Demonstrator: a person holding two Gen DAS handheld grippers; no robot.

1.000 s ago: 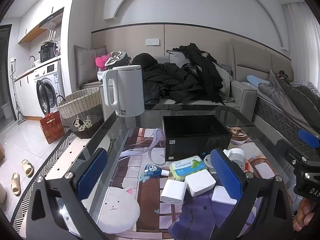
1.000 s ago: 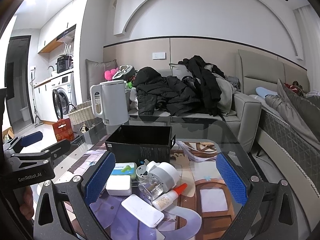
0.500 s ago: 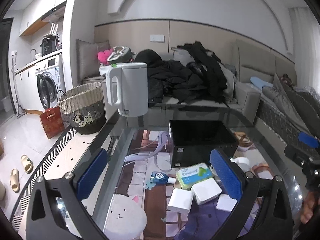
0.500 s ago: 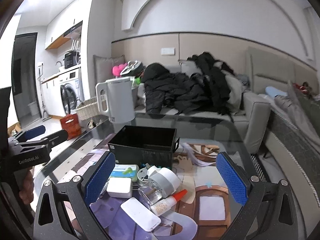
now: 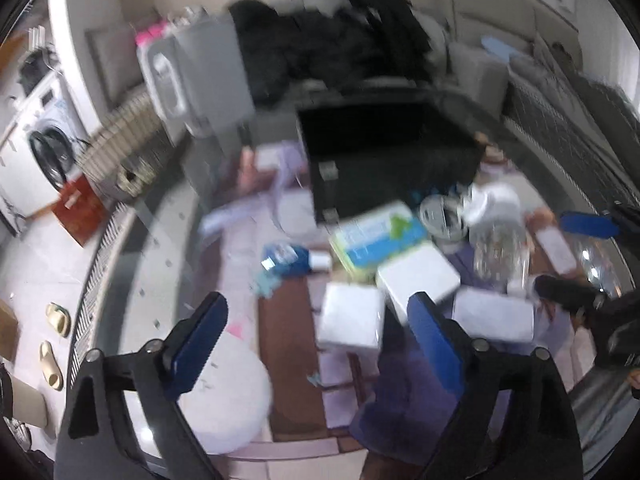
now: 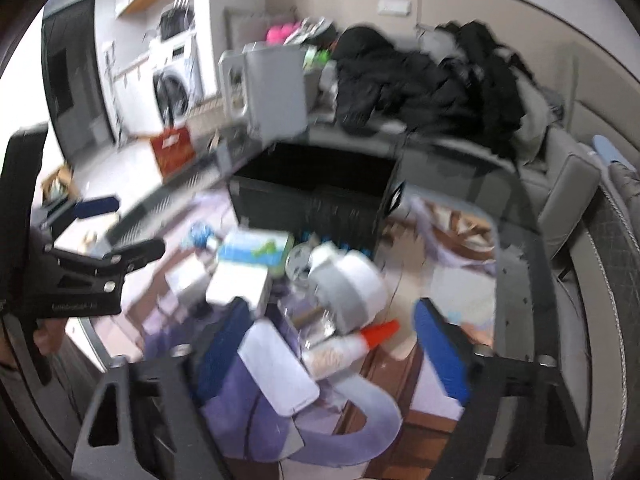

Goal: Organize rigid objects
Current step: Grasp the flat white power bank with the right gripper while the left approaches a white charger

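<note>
A black open box [image 5: 384, 152] [image 6: 312, 196] stands on the glass table behind a clutter of small items. These include a green-blue packet [image 5: 380, 236] [image 6: 256, 250], white square boxes [image 5: 350, 322] [image 6: 238, 286], a blue tape dispenser [image 5: 284, 260], a clear jar with a white lid [image 5: 496, 240] [image 6: 348, 280], an orange-capped glue bottle [image 6: 348, 348] and a flat white box [image 6: 280, 368]. My left gripper [image 5: 316, 308] hovers over a white box with its jaws closing and its pads touching nothing. My right gripper [image 6: 330, 308] hangs over the jar and glue bottle, also closing on nothing.
A white kettle [image 5: 200, 80] [image 6: 272, 88] stands at the table's far left. Beyond it are a sofa piled with dark clothes [image 5: 340, 40]. On the floor at left are a wicker basket [image 5: 124, 152], a red bag [image 5: 76, 204] and slippers [image 5: 52, 340]. Both views are motion-blurred.
Both grippers have tipped downward and dropped toward the clutter, which now fills more of each view. The blue pads of each stand closer together than before.
</note>
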